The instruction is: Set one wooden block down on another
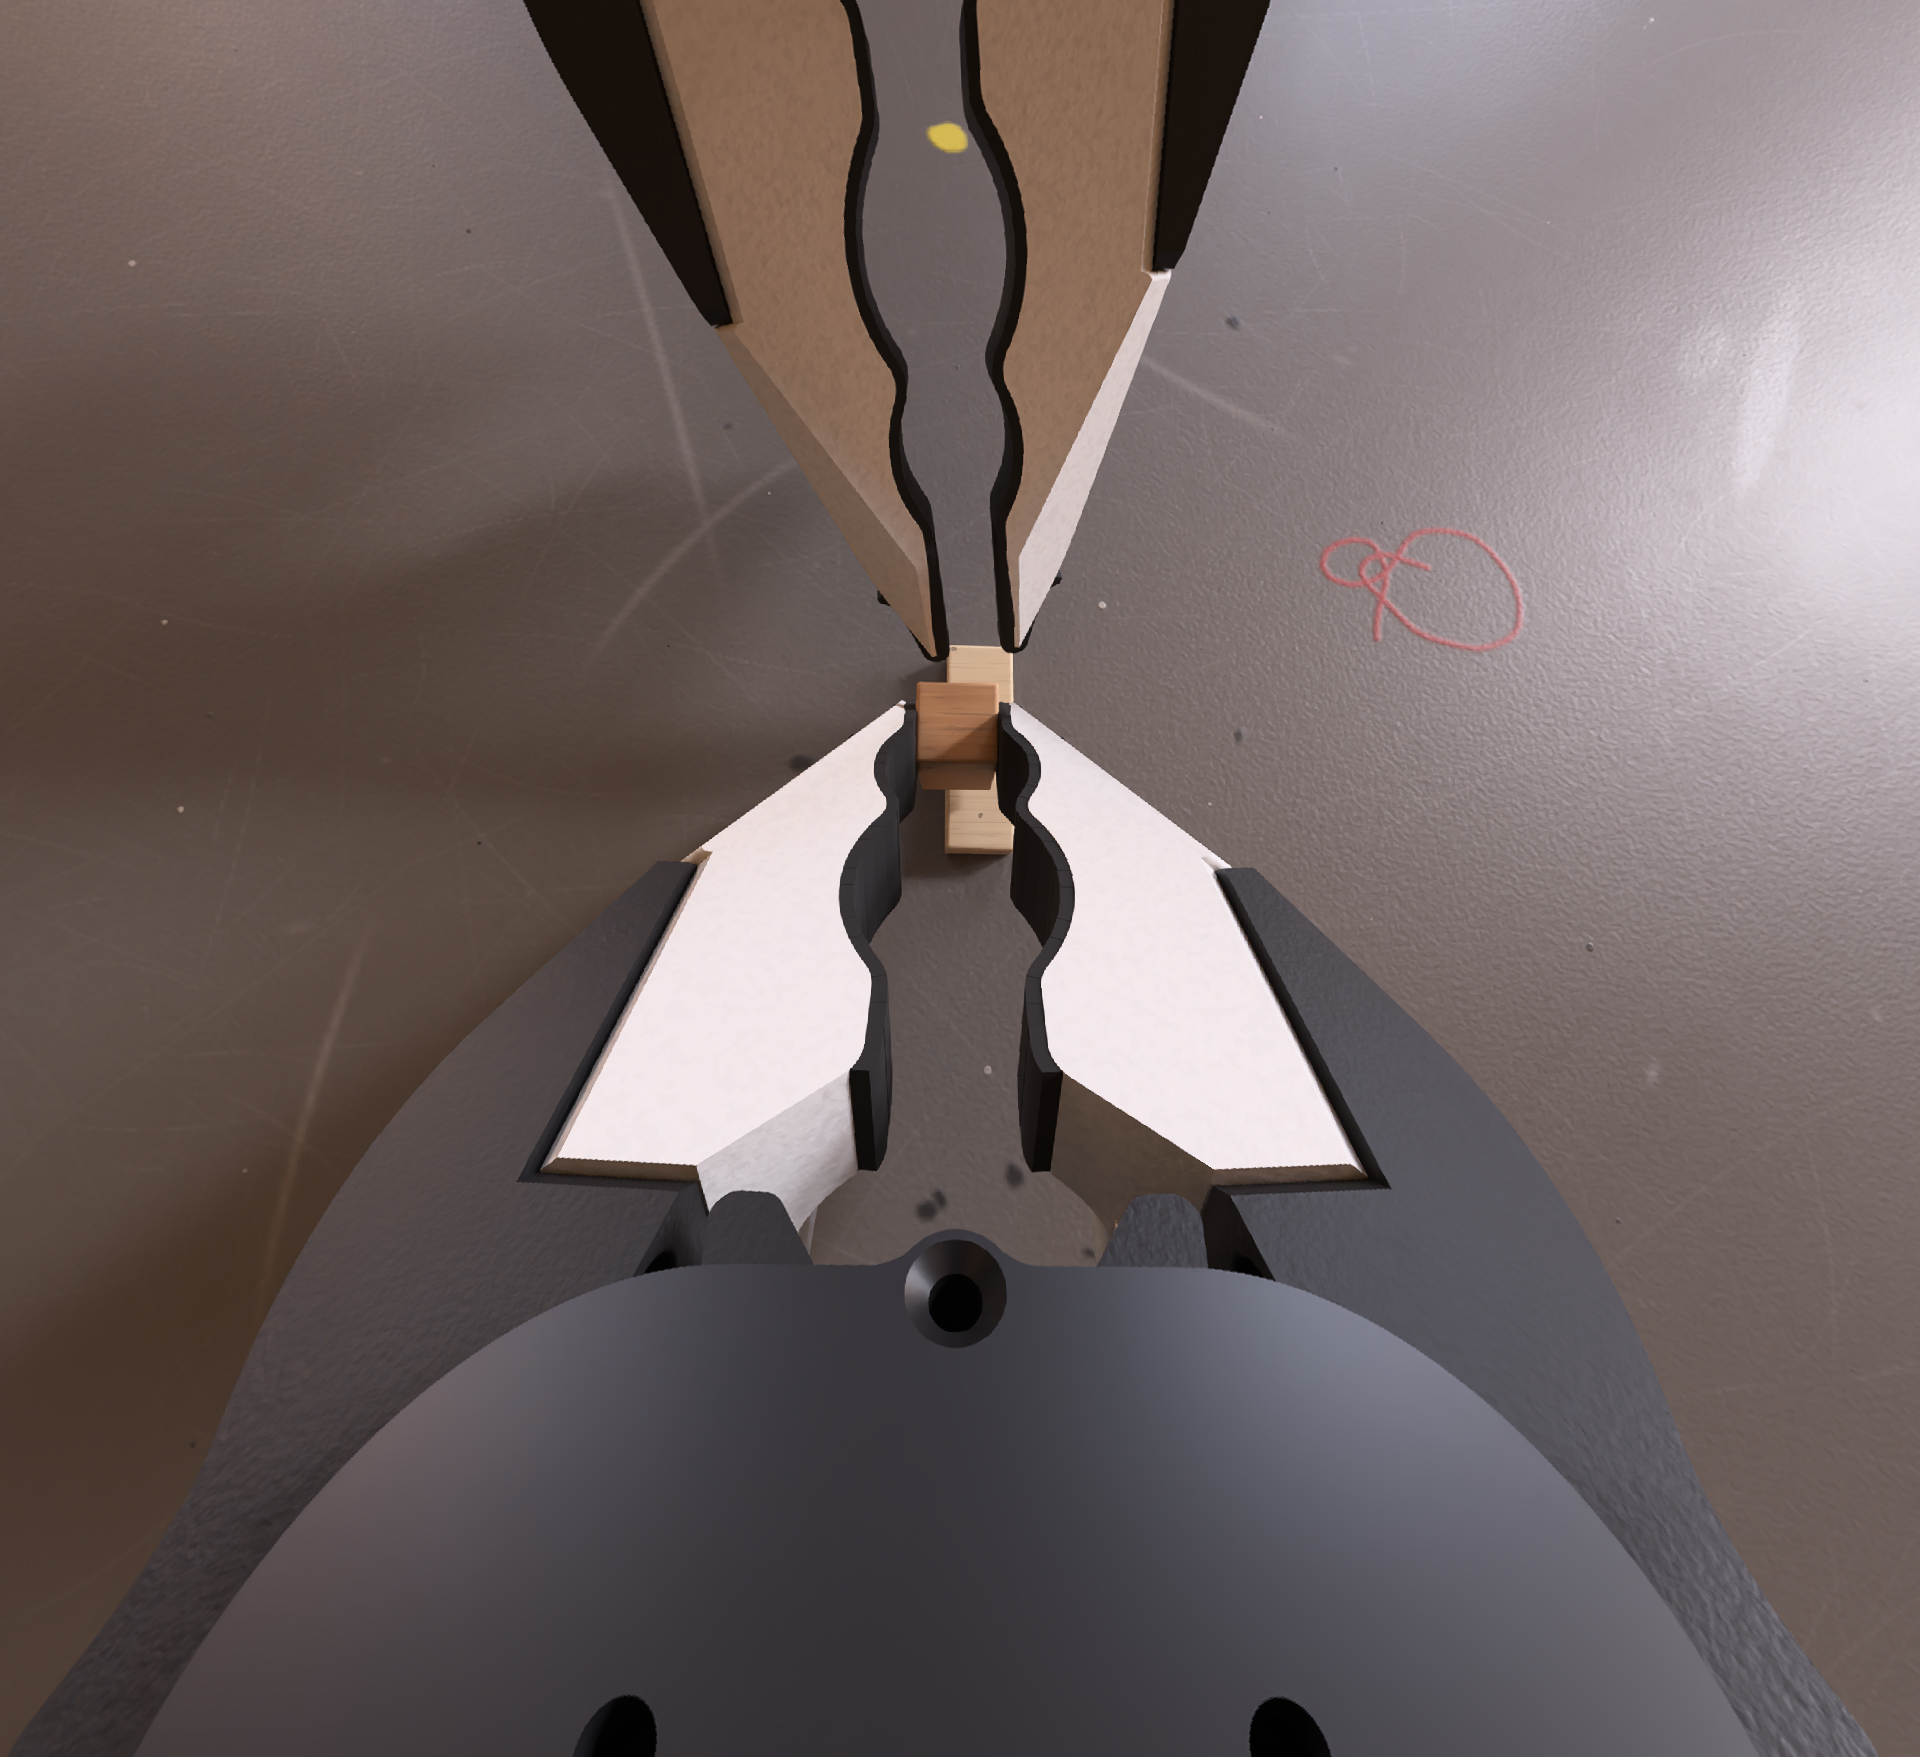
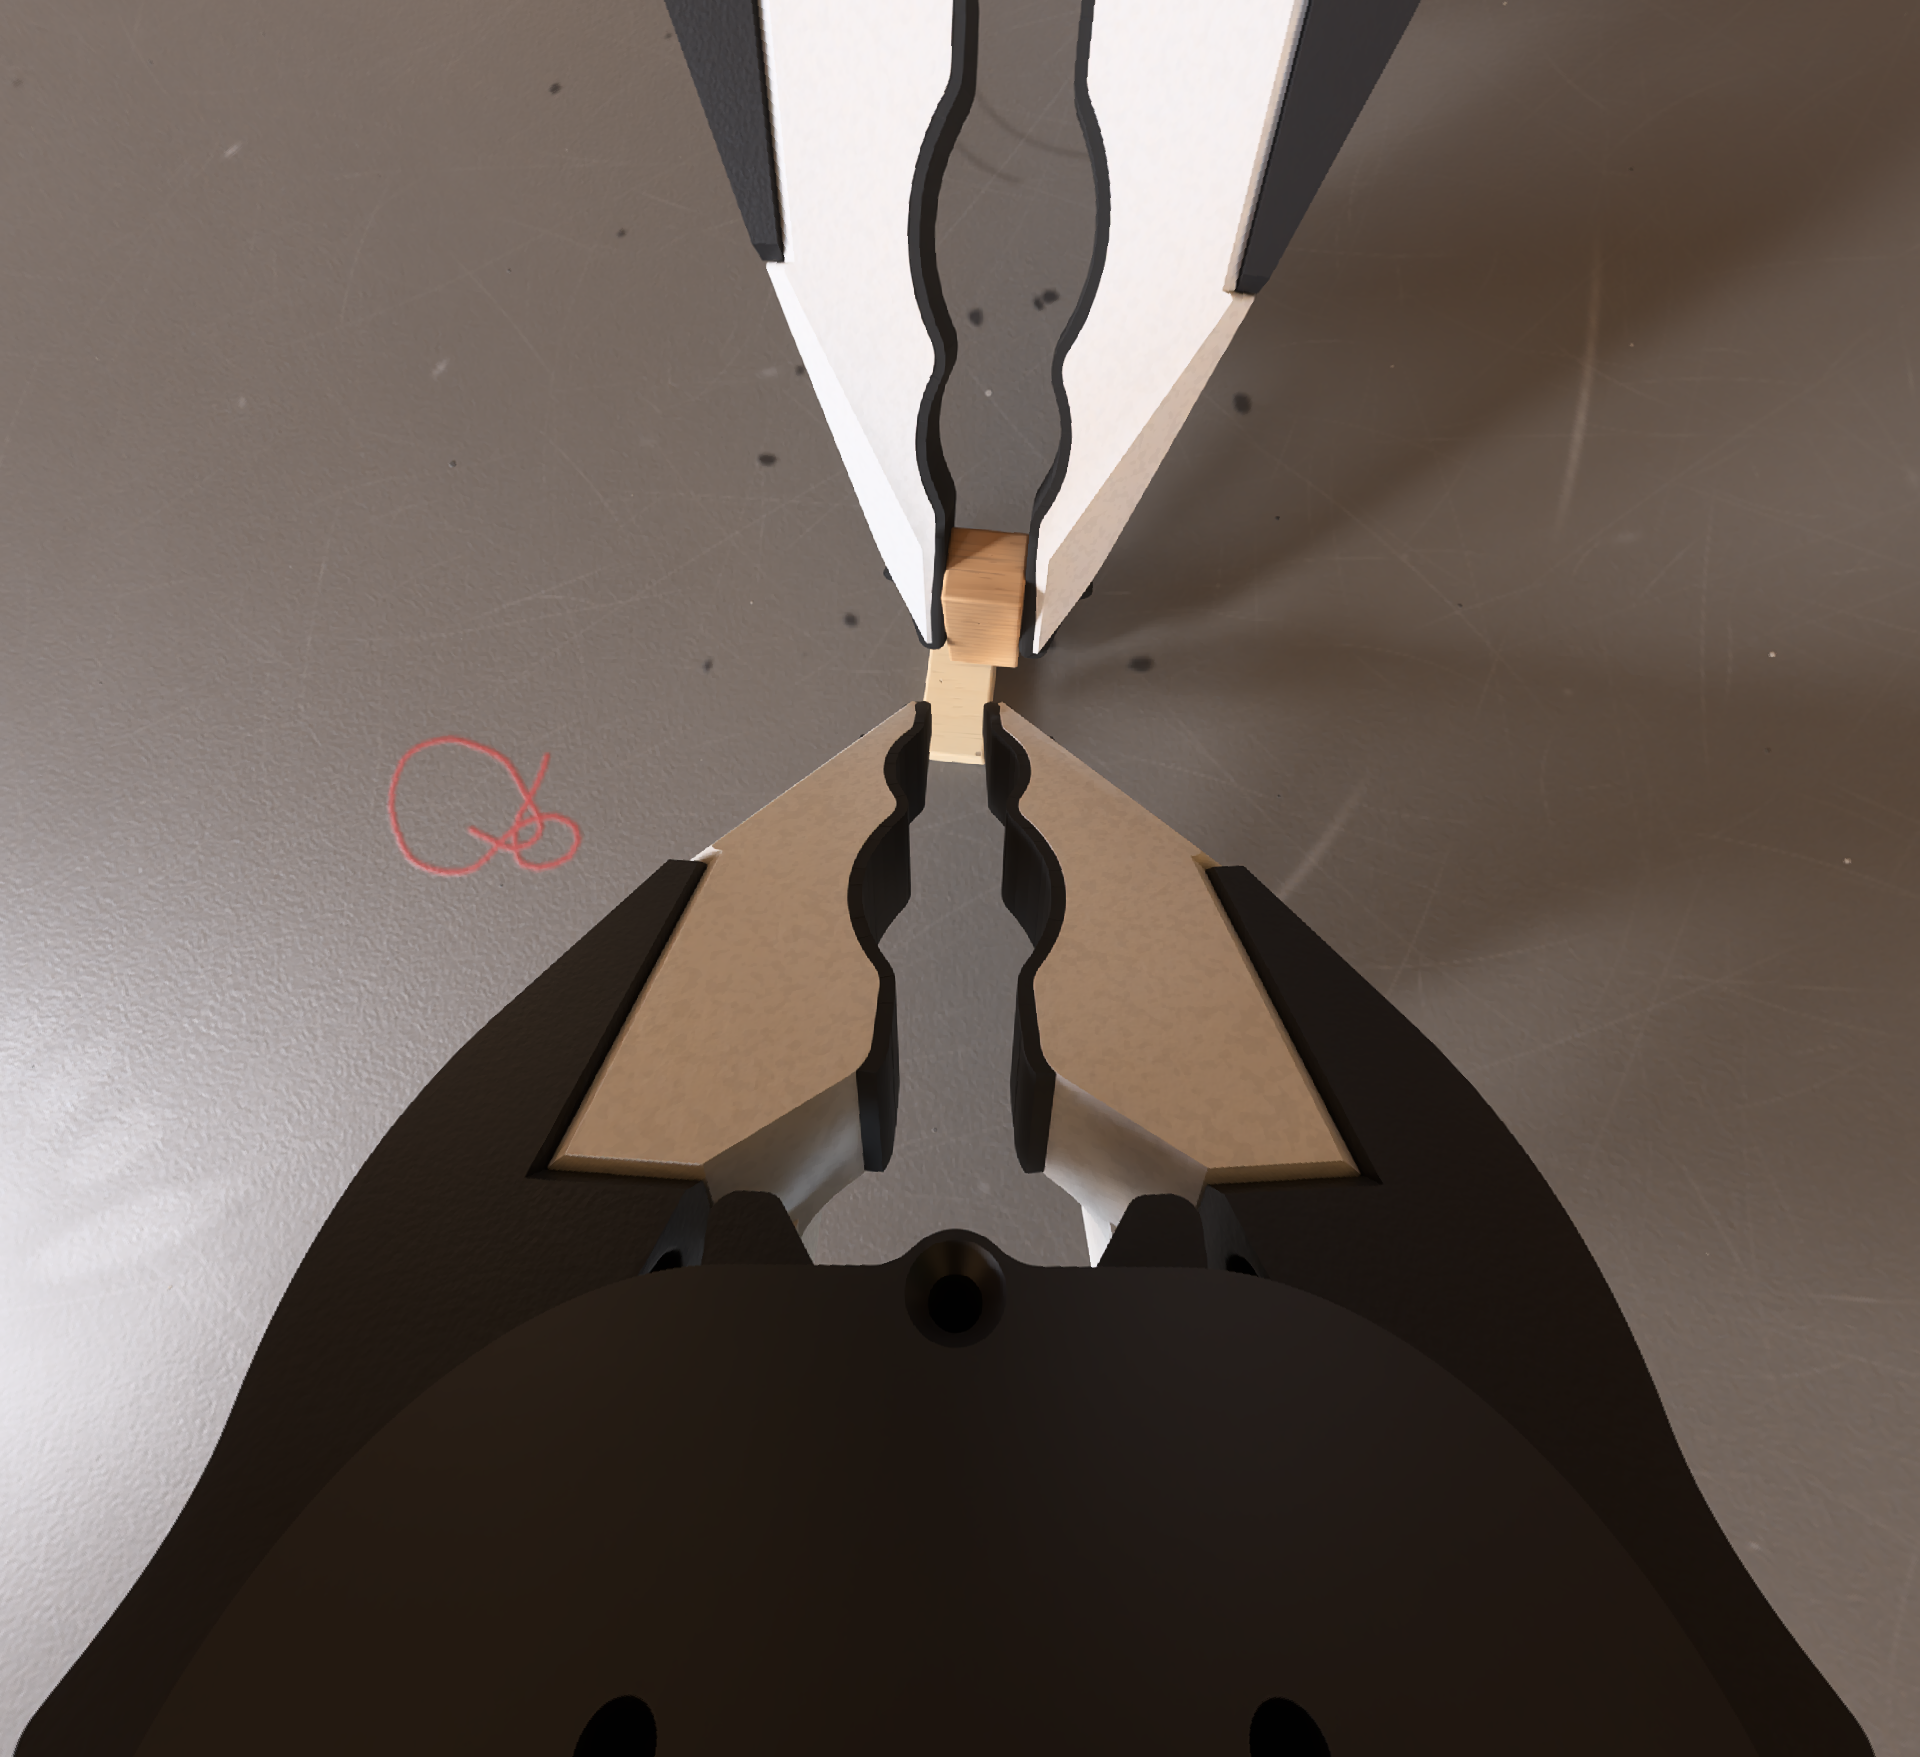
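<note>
Two blocks: the left gripper (image 1: 958, 731) grasps the darker block (image 1: 956, 739) above the pale block (image 1: 979, 819) on the table (image 1: 312, 564); right gripper (image 2: 956, 751) straddles the pale block, contact unclear

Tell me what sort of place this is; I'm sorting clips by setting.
Probably a bare workshop or lab tabletop. The grey surface is scuffed with scratches and dark specks, carries a red scribble and a yellow spot, and holds only two small wooden blocks between two tongs.
</note>
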You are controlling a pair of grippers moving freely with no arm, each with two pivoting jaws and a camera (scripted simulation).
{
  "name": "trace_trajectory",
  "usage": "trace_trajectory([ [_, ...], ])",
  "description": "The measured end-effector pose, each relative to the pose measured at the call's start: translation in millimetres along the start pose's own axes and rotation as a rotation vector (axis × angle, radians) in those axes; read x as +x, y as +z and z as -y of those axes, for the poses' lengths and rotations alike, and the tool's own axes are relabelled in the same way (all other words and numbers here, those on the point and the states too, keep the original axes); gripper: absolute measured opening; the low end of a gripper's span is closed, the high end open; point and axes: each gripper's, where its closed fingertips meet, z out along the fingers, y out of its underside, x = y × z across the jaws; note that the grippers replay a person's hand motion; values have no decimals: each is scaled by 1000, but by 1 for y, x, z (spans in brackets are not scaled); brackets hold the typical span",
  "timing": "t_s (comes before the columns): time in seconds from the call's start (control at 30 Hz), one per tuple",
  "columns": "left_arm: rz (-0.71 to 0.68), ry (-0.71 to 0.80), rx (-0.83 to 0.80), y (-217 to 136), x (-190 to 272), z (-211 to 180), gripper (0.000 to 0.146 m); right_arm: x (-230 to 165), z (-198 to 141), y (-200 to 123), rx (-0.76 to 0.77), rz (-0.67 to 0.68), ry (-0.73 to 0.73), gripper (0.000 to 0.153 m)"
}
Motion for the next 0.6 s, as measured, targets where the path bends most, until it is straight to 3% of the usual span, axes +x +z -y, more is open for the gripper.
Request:
trace_trajectory([
  [0.43, -42, -30, 1, 0, 8, 3, 14, -3, 0, 1, -23, -23, -51, 8],
  [0.6, -41, -39, 4, 1, 7, 2, 14, -4, 1, 1, -6, 11, -3, 9],
])
